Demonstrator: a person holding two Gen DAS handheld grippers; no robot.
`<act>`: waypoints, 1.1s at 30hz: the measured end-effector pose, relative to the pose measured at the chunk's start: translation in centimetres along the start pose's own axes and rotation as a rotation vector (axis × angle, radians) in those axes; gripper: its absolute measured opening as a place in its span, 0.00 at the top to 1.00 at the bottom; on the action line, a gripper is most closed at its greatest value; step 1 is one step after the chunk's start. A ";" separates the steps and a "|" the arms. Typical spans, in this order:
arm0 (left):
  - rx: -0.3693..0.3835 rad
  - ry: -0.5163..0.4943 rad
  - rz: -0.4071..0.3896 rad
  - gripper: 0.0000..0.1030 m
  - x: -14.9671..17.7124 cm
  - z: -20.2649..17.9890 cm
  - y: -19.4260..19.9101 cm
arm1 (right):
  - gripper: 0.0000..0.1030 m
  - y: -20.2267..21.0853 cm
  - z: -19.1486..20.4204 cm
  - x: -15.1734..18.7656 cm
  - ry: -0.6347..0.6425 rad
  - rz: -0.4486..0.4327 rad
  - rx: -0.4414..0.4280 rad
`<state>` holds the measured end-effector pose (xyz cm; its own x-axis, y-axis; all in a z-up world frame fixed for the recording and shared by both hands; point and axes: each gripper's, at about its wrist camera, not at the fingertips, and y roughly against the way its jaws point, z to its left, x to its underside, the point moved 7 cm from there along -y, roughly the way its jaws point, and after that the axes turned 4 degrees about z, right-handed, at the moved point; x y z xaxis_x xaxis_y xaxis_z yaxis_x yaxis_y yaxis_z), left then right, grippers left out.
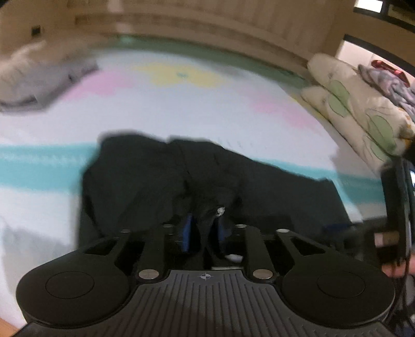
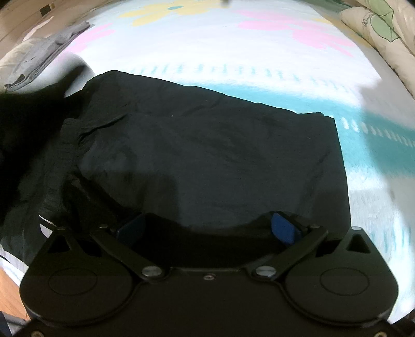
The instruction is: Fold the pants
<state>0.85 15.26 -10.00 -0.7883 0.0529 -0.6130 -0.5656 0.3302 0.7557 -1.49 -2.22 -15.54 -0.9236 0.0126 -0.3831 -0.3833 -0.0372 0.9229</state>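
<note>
- Left gripper (image 1: 203, 229): blue pads pinched on a bunched fold of the black pants (image 1: 181, 178); seen in the left view only.
- Right gripper (image 2: 207, 228): jaws spread wide above flat, folded pants (image 2: 207, 155).
- Bedsheet (image 2: 233, 46): pastel, floral, teal-striped.
- Grey folded garment (image 2: 49, 51): far left.
- Leaf-print quilt (image 1: 358, 109): right edge.
- Wood-panelled wall (image 1: 207, 23): behind.

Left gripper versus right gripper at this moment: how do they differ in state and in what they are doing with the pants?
The left gripper has its blue pads close together, pinching a bunched ridge of the black pants; the right gripper has its pads spread wide and grips nothing. Cloth rises between the left gripper's fingers, while under the right gripper the pants lie flat and fairly smooth. Both have black linkages and blue pads, and both are over the pants on the pastel bedspread.
</note>
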 end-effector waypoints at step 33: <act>-0.183 0.208 0.110 0.16 0.2 8.8 -3.0 | 0.05 4.8 8.4 -7.8 0.019 -0.189 -0.274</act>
<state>4.48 22.63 -14.42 -0.8691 -0.1212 -0.4795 -0.4938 0.1571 0.8553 3.83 5.90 -7.82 -0.8350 0.0264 -0.5497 -0.5307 -0.3031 0.7915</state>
